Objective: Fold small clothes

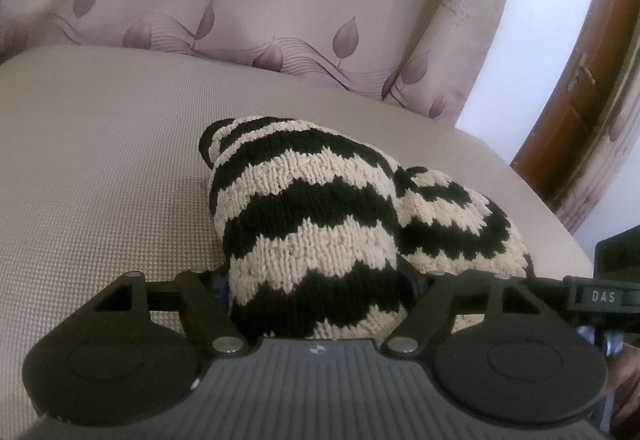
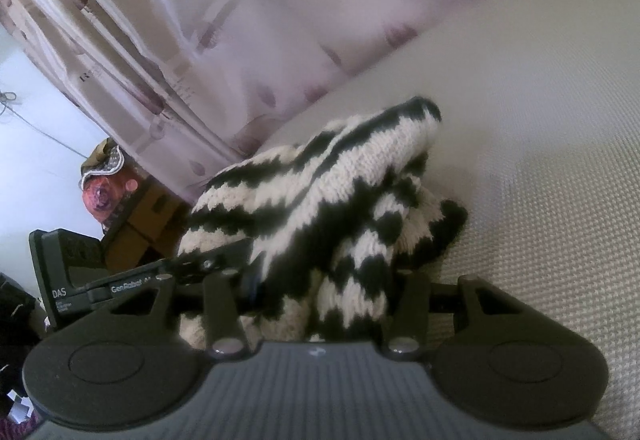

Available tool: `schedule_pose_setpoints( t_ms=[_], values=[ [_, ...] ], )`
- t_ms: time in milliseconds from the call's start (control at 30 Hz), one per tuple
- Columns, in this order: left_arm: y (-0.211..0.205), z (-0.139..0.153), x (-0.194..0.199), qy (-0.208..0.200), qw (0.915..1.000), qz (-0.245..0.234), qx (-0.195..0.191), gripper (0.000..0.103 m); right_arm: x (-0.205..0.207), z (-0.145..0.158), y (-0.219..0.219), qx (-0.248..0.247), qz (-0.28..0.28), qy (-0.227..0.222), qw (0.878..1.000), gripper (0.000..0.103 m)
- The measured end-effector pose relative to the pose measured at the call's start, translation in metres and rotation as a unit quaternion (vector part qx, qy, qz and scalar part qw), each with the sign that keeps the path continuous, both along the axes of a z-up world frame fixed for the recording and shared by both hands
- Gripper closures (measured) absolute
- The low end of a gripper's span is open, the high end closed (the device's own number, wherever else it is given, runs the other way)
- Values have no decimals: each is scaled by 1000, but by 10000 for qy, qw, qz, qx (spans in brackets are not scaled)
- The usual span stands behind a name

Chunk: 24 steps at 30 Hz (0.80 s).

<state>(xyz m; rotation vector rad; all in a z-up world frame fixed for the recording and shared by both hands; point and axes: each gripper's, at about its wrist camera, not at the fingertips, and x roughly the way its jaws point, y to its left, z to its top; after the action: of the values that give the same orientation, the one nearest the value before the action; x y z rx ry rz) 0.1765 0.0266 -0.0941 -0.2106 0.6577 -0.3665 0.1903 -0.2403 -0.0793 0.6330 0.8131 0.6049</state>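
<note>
From the left wrist camera, a pale curtain (image 1: 248, 0) printed with mauve leaves and bits of lettering hangs behind a beige woven cushion surface (image 1: 92, 168); to the right of the curtain is a white wall, and at the far right a brown wooden door (image 1: 588, 88) with a metal handle. The black body of the right gripper (image 1: 600, 296), marked "DAS", pokes in at the right edge, touching the knit. A black-and-cream knitted garment (image 1: 312, 224) with zigzag stripes lies bunched in a mound on the cushion, one fold rising in front and a second lobe beside it to the right. The left gripper (image 1: 320, 280) has this knit between its jaws, which stand fairly wide; the fingertips are buried under the fabric, so whether the pads press on it cannot be told. From the right wrist camera, the same leaf-print curtain (image 2: 208, 24) fills the upper part, with a cardboard box (image 2: 148, 224) and a rose-patterned bundle (image 2: 104, 192) beyond the cushion's (image 2: 552, 168) edge at left, against a white wall. The left gripper's black body (image 2: 120, 280), labelled "DAS", reaches in from the left into the knit. The striped garment (image 2: 320, 192) is heaped at centre, slightly blurred, its folds draped over the right gripper (image 2: 316, 304), whose jaws stand at a middling width with the knit bunched between them and filling the gap.
</note>
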Motion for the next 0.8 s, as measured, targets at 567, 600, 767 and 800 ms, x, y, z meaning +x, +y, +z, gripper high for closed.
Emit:
schedule_pose_setpoints(
  t_ms=[567,600,767,800],
  values=[
    [-4,-6,-4,-260,9987,261,349,0,-7,6,7,-937,102,-426,9946,45],
    [-4,-7,-3,-273,9986,260,364,0,-7,6,6,-977,95,-447,9942,44],
    [-7,-6,-5,-412,9975,273,501,0,-10,7,9,-1171,54,-576,9914,40],
    [-7,-6,-5,-422,9974,280,510,0,-10,7,10,-1203,42,-604,9909,39]
  ],
)
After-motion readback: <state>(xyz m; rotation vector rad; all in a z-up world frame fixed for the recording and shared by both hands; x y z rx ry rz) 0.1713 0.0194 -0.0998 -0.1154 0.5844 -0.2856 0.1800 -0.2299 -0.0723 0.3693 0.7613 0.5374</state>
